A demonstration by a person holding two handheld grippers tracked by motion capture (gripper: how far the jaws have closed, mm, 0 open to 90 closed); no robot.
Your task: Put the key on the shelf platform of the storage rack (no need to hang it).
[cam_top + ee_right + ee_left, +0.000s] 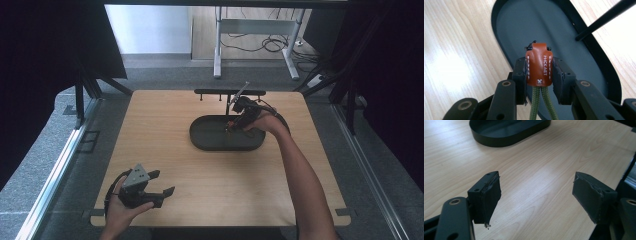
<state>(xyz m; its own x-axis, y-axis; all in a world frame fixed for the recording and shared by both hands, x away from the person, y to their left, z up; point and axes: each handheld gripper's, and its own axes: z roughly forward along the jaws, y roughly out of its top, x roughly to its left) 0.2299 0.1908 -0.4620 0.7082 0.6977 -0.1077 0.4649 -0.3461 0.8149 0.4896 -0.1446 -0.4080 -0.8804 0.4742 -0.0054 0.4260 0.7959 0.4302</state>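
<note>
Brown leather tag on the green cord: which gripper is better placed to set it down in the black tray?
Right. The right gripper is shut on the brown leather tag directly over the black tray. The left gripper is open near the table's front edge, away from the tray.

"HICKAET" on brown leather tab point(538, 65)

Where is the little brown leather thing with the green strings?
The brown leather tag is pinched between the right gripper jaws, held above the dark oval tray near the table's far right side; its green cords hang toward the camera.
</note>
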